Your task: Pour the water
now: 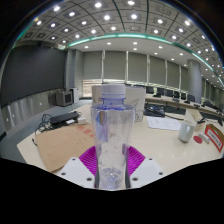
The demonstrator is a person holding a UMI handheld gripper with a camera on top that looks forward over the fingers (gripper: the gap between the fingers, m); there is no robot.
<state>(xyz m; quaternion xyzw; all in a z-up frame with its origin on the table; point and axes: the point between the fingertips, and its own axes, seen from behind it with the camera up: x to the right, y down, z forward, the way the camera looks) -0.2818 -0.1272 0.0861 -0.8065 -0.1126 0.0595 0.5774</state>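
1. Between the gripper (111,158) fingers: a clear plastic water bottle (111,122), upright, with its pale cap at the top, filling the middle of the gripper view.
2. Purple pads (91,159) sit against the bottle's lower part on both sides, with no gap visible at either side. The gripper is clenched on the bottle.
3. The bottle's base is hidden behind the pads and fingers. Can't tell if it rests on the tabletop or is lifted.
4. The bottle's wall is transparent and the room shows through it. The water level is not readable.
5. Beyond the bottle is a light-coloured table (170,146) running across the view.
6. A brown cardboard sheet (60,146) lies flat on the tabletop left of the bottle, reaching toward the near left edge.
7. A dark device with cables (62,116) sits toward the far left edge of the table; its details are too small to tell.
8. A pale cup or jug (186,131) stands on the table right of the bottle, well apart from it.
9. A red-and-white box (213,137) sits near the right edge, just beside the cup.
10. White papers (160,122) lie flat toward the far edge, between the bottle and the cup.
11. Background: an office room with a row of windows with blinds (128,68), desks with monitors (180,97) along the right side and a ceiling full of spot lights (106,16).
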